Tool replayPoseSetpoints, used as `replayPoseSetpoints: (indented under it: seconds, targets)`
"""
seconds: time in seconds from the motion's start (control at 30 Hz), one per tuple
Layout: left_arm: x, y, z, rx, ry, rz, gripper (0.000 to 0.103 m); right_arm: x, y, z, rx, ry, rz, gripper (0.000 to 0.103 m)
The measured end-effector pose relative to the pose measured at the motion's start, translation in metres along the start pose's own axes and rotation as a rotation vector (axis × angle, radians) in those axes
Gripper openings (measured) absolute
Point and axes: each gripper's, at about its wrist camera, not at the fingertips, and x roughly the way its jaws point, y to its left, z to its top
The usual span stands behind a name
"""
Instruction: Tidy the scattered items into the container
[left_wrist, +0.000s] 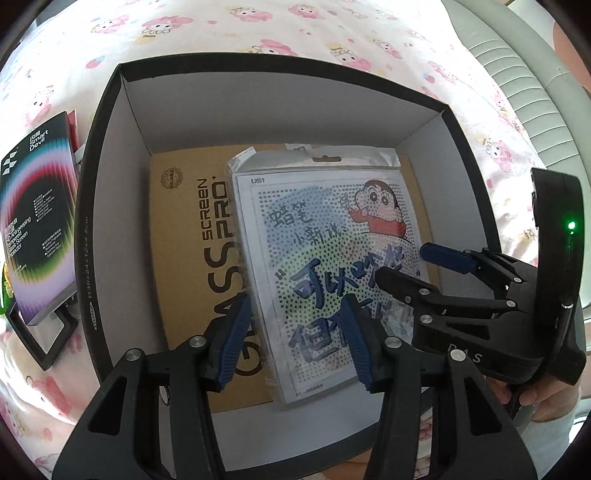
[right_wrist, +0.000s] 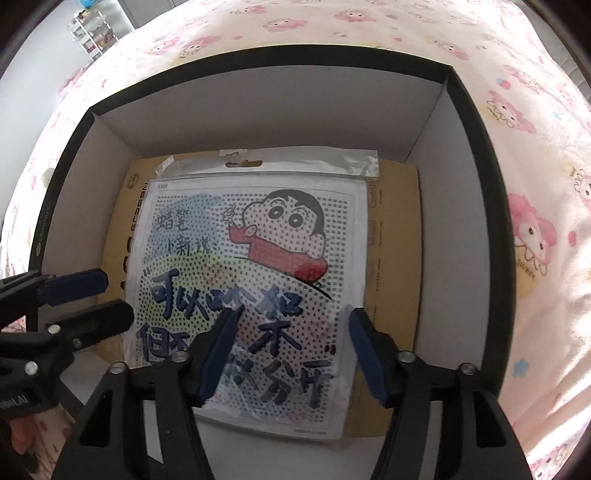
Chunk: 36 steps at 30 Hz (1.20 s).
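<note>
A black box (left_wrist: 280, 63) (right_wrist: 258, 55) with white inner walls sits on a pink cartoon bedsheet. On its floor lies a brown screen protector pack (left_wrist: 192, 236) (right_wrist: 391, 258), and a clear-bagged cartoon sticker sheet (left_wrist: 325, 236) (right_wrist: 258, 258) rests flat on top of it. My left gripper (left_wrist: 295, 339) (right_wrist: 110, 297) hovers open over the sheet's near left part, with nothing between its blue pads. My right gripper (right_wrist: 291, 354) (left_wrist: 406, 264) stands open above the sheet's lower edge; its pads touch nothing.
Outside the box's left wall, a colourful Smart Devil screen protector box (left_wrist: 37, 221) leans beside a black framed item (left_wrist: 40, 332). A white ribbed object (left_wrist: 517, 74) borders the bed at upper right. A small shelf (right_wrist: 92, 33) stands far back.
</note>
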Motion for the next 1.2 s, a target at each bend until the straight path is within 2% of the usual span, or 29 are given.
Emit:
replayPoseSetpoints:
  seconds: [0.1, 0.2, 0.27, 0.3, 0.37, 0.4, 0.47, 0.57, 0.67, 0.7, 0.73, 0.8, 0.83, 0.9, 0.93, 1.0, 1.07, 1.2]
  targets:
    - [0.0, 0.002, 0.002, -0.011, 0.001, -0.01, 0.045, 0.0, 0.005, 0.001, -0.005, 0.014, 0.136, 0.061]
    - [0.005, 0.004, 0.003, -0.022, 0.014, -0.014, 0.045, -0.01, 0.002, -0.002, -0.018, -0.011, 0.146, 0.061]
    - [0.009, 0.002, 0.005, -0.017, 0.028, -0.012, 0.041, -0.024, -0.006, -0.006, -0.015, -0.059, 0.041, 0.061]
    - [0.012, 0.0, 0.007, -0.015, 0.039, -0.013, 0.036, -0.03, -0.01, -0.008, -0.014, -0.08, -0.003, 0.054]
    - [0.021, -0.006, 0.014, -0.018, 0.085, -0.044, 0.032, -0.034, -0.012, -0.01, -0.018, -0.075, -0.005, 0.053]
    - [0.023, -0.009, 0.017, -0.016, 0.096, -0.054, 0.031, -0.033, -0.01, -0.01, -0.035, -0.06, -0.035, 0.053]
    - [0.022, -0.018, 0.022, 0.015, 0.072, -0.012, 0.031, -0.027, -0.006, -0.011, -0.087, -0.046, -0.113, 0.053]
    - [0.015, -0.027, 0.029, 0.053, 0.024, 0.068, 0.031, -0.018, -0.005, -0.01, -0.114, -0.029, -0.183, 0.054]
    - [0.014, -0.025, 0.039, 0.034, 0.04, 0.027, 0.031, -0.013, -0.002, -0.009, -0.134, 0.004, -0.214, 0.055]
    - [0.016, -0.024, 0.042, 0.03, 0.049, 0.01, 0.031, -0.013, -0.001, -0.009, -0.139, 0.015, -0.198, 0.055]
    - [0.017, -0.024, 0.044, 0.028, 0.056, -0.002, 0.031, -0.014, -0.002, -0.009, -0.131, 0.029, -0.146, 0.055]
    - [0.02, -0.025, 0.044, 0.033, 0.059, -0.006, 0.031, -0.013, -0.01, -0.008, -0.07, 0.08, 0.012, 0.055]
    - [0.02, -0.027, 0.036, 0.033, 0.058, -0.004, 0.031, -0.012, -0.014, -0.007, -0.056, 0.083, 0.021, 0.055]
    - [0.025, -0.026, 0.029, 0.032, 0.068, 0.002, 0.032, -0.008, -0.022, -0.005, -0.038, 0.069, -0.057, 0.053]
    - [0.026, -0.022, 0.024, 0.028, 0.079, 0.008, 0.032, -0.005, -0.025, -0.004, -0.02, 0.072, -0.047, 0.053]
    - [0.029, -0.014, 0.021, 0.001, 0.091, 0.003, 0.035, -0.001, -0.028, -0.004, 0.009, 0.064, -0.039, 0.058]
    - [0.026, -0.006, 0.022, -0.036, 0.088, -0.025, 0.036, 0.0, -0.025, -0.004, 0.003, 0.056, -0.045, 0.069]
    - [0.013, 0.005, 0.025, -0.077, 0.036, -0.019, 0.041, 0.005, -0.024, -0.005, 0.0, 0.057, -0.047, 0.076]
